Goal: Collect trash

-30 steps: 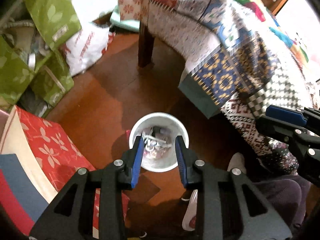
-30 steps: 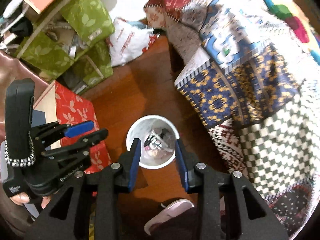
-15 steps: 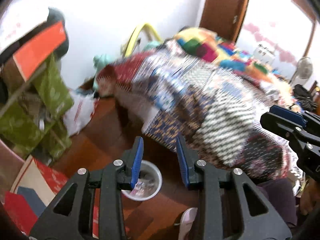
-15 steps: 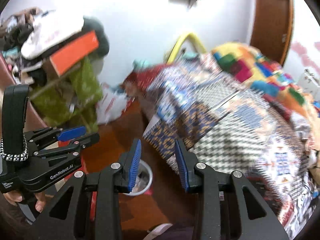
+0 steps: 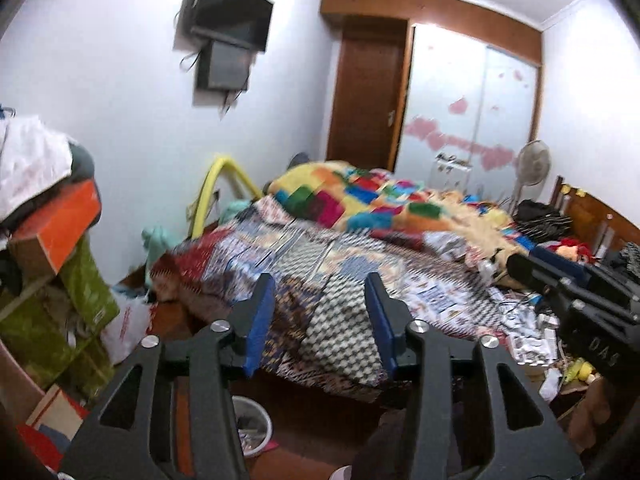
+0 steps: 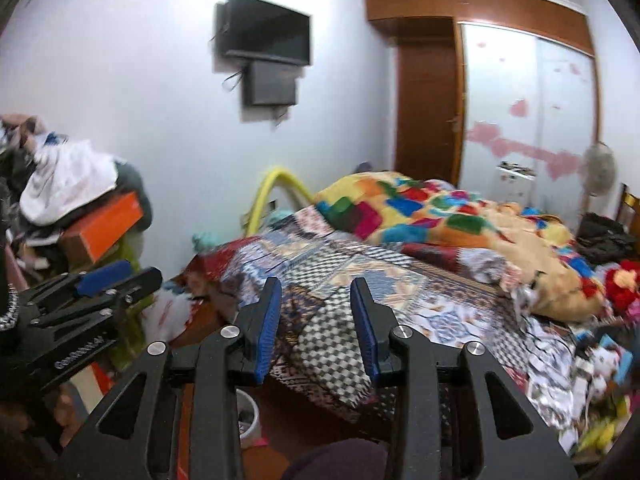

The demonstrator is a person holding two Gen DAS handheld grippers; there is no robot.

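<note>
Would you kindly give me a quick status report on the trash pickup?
Both grippers, left and right, open and empty. Bin on floor below, by the bed. Litter on bed's right side, nothing blocking.

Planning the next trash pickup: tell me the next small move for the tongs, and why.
Probably swing the right tongs toward the litter pile on the bed's right side. Both tongs, left included, are open and empty, pointing across the quilt, while the white bin sits on the floor below with trash already in it. The scattered scraps look like the nearest thing left to collect.
</note>
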